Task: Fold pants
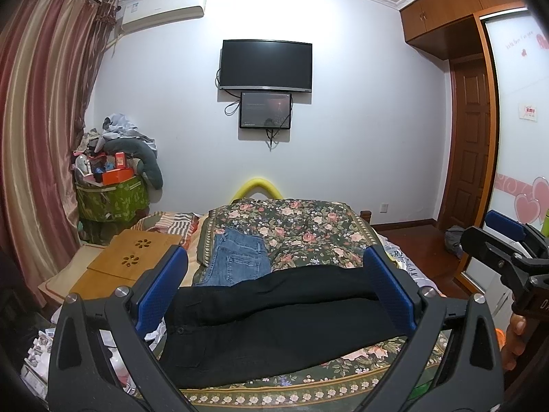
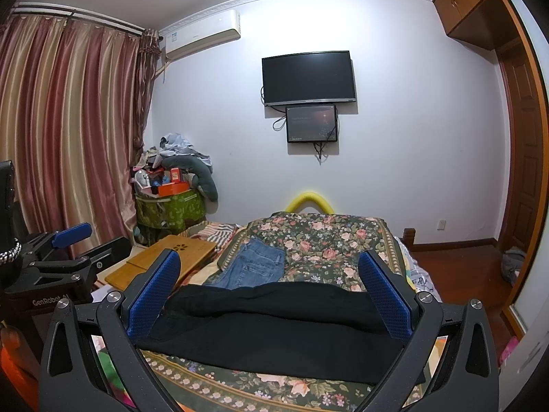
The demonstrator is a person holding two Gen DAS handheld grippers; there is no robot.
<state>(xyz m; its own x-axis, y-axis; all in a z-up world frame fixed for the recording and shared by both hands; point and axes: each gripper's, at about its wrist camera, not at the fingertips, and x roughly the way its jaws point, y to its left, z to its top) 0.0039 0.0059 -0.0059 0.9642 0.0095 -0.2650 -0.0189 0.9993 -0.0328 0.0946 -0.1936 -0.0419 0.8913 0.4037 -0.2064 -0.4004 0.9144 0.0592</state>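
Observation:
Black pants (image 1: 274, 322) lie across the near end of the floral bedspread (image 1: 308, 230), legs side by side, waist to the left. My left gripper (image 1: 274, 274) hovers over them, open, its blue pads (image 1: 161, 285) wide apart with nothing between. In the right wrist view the same black pants (image 2: 274, 326) lie below my right gripper (image 2: 271, 278), also open and holding nothing. The right gripper (image 1: 507, 240) shows at the right edge of the left wrist view, and the left gripper (image 2: 68, 240) at the left edge of the right wrist view.
Folded blue jeans (image 1: 236, 261) rest on the floral bedspread beyond the black pants. A wooden lap table (image 1: 137, 257) sits left of the bed. A green basket of clutter (image 1: 113, 199) stands by the curtain. A wardrobe (image 1: 480, 137) and floor lie to the right.

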